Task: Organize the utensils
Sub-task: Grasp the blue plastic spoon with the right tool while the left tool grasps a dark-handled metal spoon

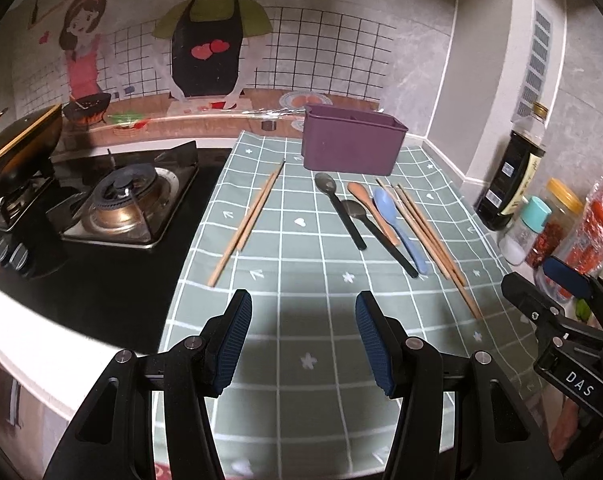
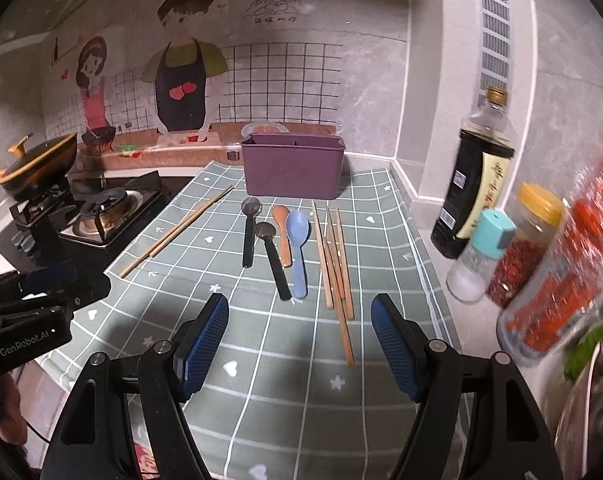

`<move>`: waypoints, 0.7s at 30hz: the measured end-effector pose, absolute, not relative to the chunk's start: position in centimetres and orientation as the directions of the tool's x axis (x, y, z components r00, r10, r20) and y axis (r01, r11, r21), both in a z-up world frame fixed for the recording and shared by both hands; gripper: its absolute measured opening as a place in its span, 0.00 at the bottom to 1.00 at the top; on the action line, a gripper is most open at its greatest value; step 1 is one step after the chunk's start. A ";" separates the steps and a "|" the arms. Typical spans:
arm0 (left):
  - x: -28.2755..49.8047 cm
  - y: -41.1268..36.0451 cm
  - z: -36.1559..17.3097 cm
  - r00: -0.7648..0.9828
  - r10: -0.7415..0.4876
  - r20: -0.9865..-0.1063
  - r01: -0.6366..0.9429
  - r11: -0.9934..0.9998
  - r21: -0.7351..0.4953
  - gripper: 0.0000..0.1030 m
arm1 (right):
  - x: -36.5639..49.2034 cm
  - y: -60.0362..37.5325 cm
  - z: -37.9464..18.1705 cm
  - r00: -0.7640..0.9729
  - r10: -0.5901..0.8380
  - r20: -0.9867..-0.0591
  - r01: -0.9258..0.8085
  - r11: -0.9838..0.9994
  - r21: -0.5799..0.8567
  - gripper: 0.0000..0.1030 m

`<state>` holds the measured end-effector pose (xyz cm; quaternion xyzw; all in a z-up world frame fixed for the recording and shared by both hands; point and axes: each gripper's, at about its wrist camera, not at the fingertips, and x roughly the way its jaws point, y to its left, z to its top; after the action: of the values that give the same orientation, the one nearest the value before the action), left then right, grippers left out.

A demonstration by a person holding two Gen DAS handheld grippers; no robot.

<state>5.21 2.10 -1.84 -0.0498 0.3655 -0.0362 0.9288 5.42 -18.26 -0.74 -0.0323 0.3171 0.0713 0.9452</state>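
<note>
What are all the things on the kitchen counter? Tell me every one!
Holder box: one, purple, back of the checked cloth.
Spoons: four; two black, one wooden, one blue, middle of cloth.
Chopsticks: pair at left, bundle at right, light wood.
Gas stove: one, black, left.
Pot: one, black with gold trim, on far burner.
Sauce bottle: one, dark, right wall.
Jars: white shaker, chilli jar, beside the bottle.
Left gripper: open, empty.
Right gripper: open, empty.
</note>
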 end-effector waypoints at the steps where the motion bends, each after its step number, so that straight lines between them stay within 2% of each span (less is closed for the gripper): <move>1: 6.0 2.5 -1.8 0.725 -0.108 -0.681 0.031 0.992 -0.124 0.53 | 6.1 -18.0 -0.7 0.783 0.119 -0.610 -0.163 0.987 -0.017 0.69; 8: 10.5 5.5 -1.1 0.733 -0.123 -0.668 0.029 0.988 -0.150 0.53 | 11.5 -16.7 -0.1 0.770 0.118 -0.627 -0.163 0.987 -0.014 0.69; 15: 15.1 8.3 -0.1 0.738 -0.167 -0.654 0.047 0.979 -0.197 0.53 | 17.5 -16.0 0.5 0.729 0.010 -0.685 -0.041 0.999 -0.030 0.69; 21: 19.4 8.1 0.0 0.702 -0.233 -0.672 0.073 0.963 -0.258 0.53 | 20.4 -16.9 0.5 0.708 0.020 -0.706 -0.053 0.998 -0.025 0.67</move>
<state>19.43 8.12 -0.01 -0.1066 0.3766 -0.0834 0.9164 20.37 -16.87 0.49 -0.0218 0.3816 0.0196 0.9239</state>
